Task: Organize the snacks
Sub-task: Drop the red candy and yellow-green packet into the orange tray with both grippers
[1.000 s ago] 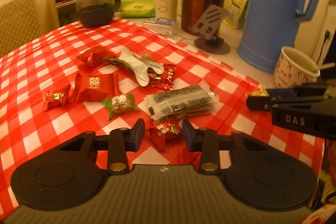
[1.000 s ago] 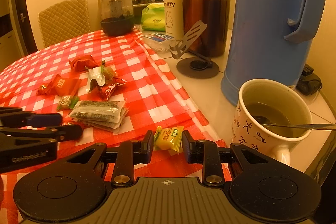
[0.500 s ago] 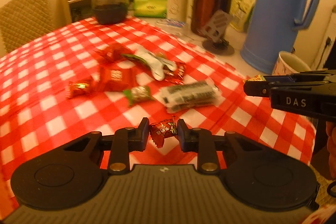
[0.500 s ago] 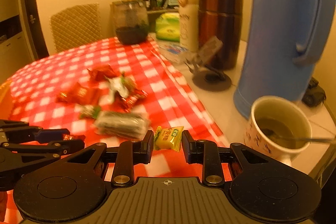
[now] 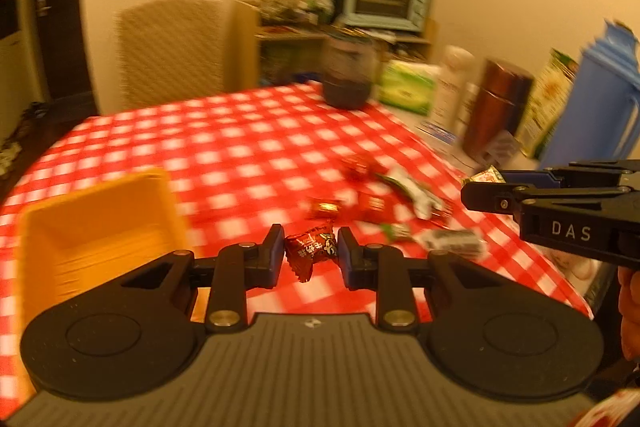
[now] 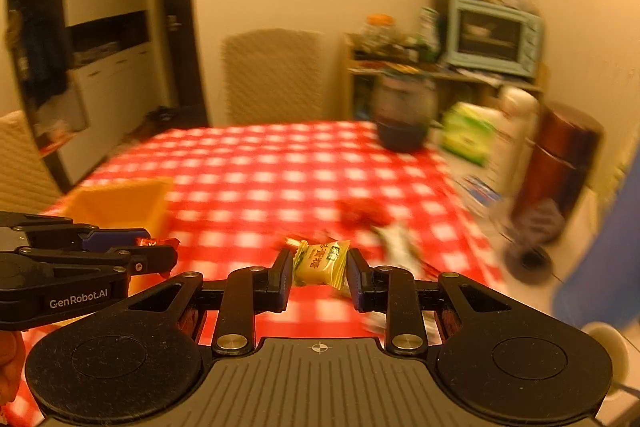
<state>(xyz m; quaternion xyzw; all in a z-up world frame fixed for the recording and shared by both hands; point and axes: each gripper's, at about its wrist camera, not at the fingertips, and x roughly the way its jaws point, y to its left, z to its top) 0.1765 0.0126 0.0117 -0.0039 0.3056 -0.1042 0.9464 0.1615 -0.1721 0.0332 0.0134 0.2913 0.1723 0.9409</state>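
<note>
We had a red-wrapped candy (image 5: 311,251) clamped between the jaws of our left hand-held gripper (image 5: 310,255), clear of the surface (image 5: 248,147). Our right hand-held gripper (image 6: 320,267) was likewise closed on a yellow-green snack packet (image 6: 320,263), pinched across its middle with the crimped ends sticking out beyond the pads. Both pieces hung above the red-and-white checked cloth, side by side, the right tool showing at the edge of the left view.

The orange tray (image 5: 96,227) sat to our left on the cloth, just beside the left gripper and looking empty from here. We judged it the likely place for the snacks. To do this step well we needed to bring each piece over the tray's hollow, not over its rim, lower it, and only then let the jaws part; a light wrapper dropped from high up might bounce out. Since the two tools were close together, going one at a time seemed the safer way.

Further out, the remaining wrapped snacks (image 5: 396,203) lay scattered on the cloth to the right, still to be gathered. Beyond them stood a dark jar (image 5: 348,75), a brown flask (image 5: 496,107) and a blue jug (image 5: 592,107), well apart from the tray.
</note>
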